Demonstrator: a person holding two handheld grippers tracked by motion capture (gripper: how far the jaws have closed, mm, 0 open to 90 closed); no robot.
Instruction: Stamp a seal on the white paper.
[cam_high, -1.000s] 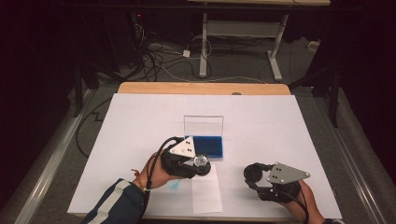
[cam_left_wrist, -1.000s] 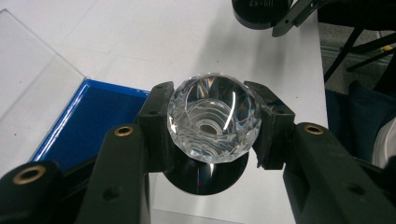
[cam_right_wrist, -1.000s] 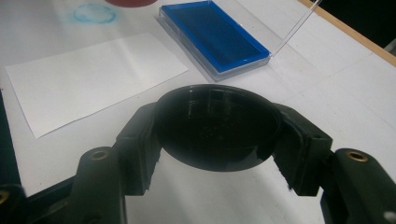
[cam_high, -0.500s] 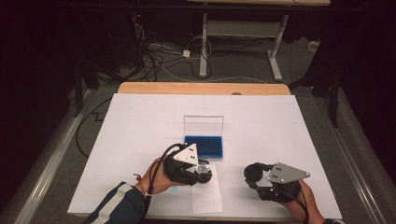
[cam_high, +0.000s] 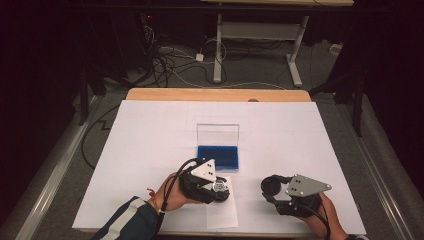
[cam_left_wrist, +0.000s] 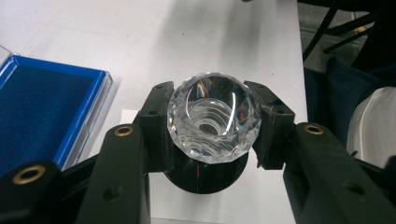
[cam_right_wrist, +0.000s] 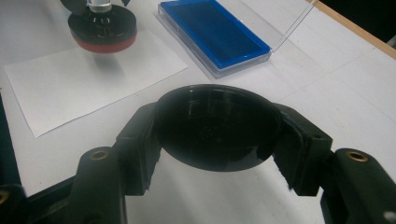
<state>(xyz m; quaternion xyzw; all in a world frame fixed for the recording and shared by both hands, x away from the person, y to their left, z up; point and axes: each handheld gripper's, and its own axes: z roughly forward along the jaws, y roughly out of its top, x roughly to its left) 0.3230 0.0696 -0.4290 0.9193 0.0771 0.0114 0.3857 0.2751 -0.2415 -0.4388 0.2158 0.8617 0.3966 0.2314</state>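
Stamp (cam_left_wrist: 212, 122), crystal knob up, clamped in left gripper (cam_high: 216, 186), hanging just over paper slip (cam_high: 222, 216); black cap (cam_right_wrist: 217, 126) pinched in right gripper (cam_high: 272, 189), well right; blue pad case (cam_high: 218, 156) just beyond.

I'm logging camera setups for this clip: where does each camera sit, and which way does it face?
High view: above the near table edge, looking forward and down; both forearms, left gripper, right gripper.
Left gripper view: on the left gripper, looking down its jaws at a clear faceted knob on a black base; a sleeve at right.
Right gripper view: on the right gripper, looking across the table over a black cap.
Shared: blue case, paper sheet.
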